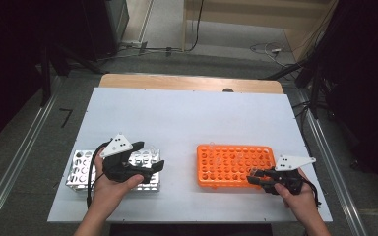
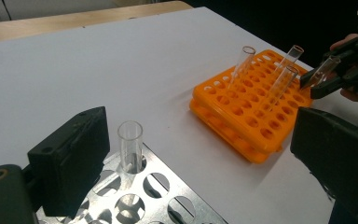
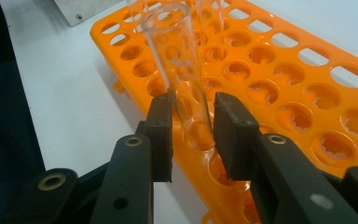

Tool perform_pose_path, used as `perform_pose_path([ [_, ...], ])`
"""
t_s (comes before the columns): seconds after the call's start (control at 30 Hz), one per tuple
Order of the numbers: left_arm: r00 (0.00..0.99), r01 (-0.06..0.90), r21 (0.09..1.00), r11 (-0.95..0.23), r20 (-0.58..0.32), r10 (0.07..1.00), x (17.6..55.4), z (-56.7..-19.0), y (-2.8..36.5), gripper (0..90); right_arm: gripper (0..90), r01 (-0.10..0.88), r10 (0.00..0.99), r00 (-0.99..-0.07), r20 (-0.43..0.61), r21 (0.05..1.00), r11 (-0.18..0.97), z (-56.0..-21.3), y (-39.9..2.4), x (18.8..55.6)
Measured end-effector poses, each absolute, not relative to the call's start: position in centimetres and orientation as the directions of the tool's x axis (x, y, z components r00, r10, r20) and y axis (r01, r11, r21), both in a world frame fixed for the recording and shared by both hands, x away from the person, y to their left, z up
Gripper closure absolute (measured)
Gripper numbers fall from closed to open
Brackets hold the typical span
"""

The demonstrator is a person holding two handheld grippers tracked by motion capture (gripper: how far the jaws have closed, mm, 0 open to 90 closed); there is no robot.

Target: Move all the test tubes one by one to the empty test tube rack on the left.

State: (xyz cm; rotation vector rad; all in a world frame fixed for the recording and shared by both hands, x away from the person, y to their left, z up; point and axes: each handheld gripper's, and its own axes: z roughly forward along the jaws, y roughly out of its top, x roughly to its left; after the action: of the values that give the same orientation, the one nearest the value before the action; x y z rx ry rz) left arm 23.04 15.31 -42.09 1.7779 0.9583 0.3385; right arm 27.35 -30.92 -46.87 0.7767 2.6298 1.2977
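Glass tube (image 3: 179, 65), clear and empty, stands tilted at the near right corner of the orange rack (image 1: 236, 164), its lower end in a hole there. The right gripper (image 3: 193, 128) has its two black jaws clamped on the tube's lower part, one pad on each side. Three more glass tubes stand in the same orange rack farther in, so that rack carries four. The orange rack lies on the right half of the white table (image 1: 187, 118), near the front edge.

On the left half, well apart from it, sits one metal rack (image 2: 158, 196) with round holes. One glass tube (image 2: 130, 147) stands upright in it. The left gripper (image 2: 200, 154) hovers over this rack with its jaws spread wide apart, the tube between them but untouched.
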Motion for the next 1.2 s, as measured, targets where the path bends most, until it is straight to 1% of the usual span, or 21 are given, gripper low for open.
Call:
perform_pose_path([
  [0.6, 0.639, 0.452, 0.88, -0.148, -0.204, 0.742, 23.1, -42.2, 14.9, 4.7, 71.7, 0.381, 0.516, -0.852, 0.085, 0.777, 0.501, -47.0, -30.6, 27.1],
  [0.7, 0.639, 0.45, 0.881, -0.145, -0.205, 0.742, 23.0, -42.1, 14.9, 4.7, 73.1, 0.371, 0.525, -0.849, 0.062, 0.777, 0.508, -47.0, -30.5, 27.0],
  [0.9, 0.64, 0.451, 0.881, -0.146, -0.205, 0.74, 23.0, -42.1, 14.9, 4.8, 73.8, 0.409, 0.538, -0.836, 0.11, 0.778, 0.477, -46.7, -30.6, 27.2],
  [1.2, 0.647, 0.446, 0.882, -0.15, -0.202, 0.736, 23.0, -42.1, 14.7, 4.8, 73.9, 0.405, 0.552, -0.824, 0.127, 0.813, 0.418, -45.2, -31.2, 26.9],
])
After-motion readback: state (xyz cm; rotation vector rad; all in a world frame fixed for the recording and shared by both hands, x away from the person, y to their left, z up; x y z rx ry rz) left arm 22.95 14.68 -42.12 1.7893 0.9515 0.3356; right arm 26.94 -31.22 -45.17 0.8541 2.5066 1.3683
